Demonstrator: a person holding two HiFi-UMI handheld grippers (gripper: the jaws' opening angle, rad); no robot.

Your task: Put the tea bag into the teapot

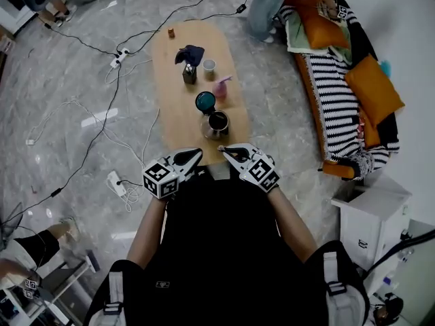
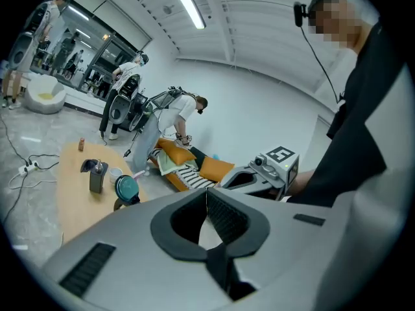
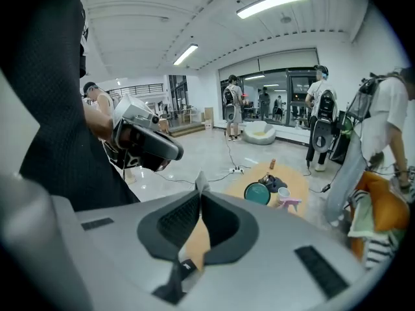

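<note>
Both grippers sit low in the middle of the head view, right in front of the person's black top and off the near end of the long light-wood oval surface.

The left gripper has its jaws shut tip to tip with nothing in them.

The right gripper has its jaws nearly together, pinching a thin flat tan tea bag. A pale corner of it pokes out past the tips. So the tea bag is up in the air in the right gripper, well short of the pot.

The glass teapot with the dark inside stands at the end of the surface nearest the bottom of the frame. Its mouth is uncovered, and the round teal lid is just above it in the frame, touching or almost touching it, hard to say which.

Further up the frame there's a pink item, a small white cup, a dark squarish bottle and a dark blue cloth. A little brown bottle sits at the end toward the top of the frame.

On the right of the frame is a black-and-white striped sofa with orange cushions.
</note>
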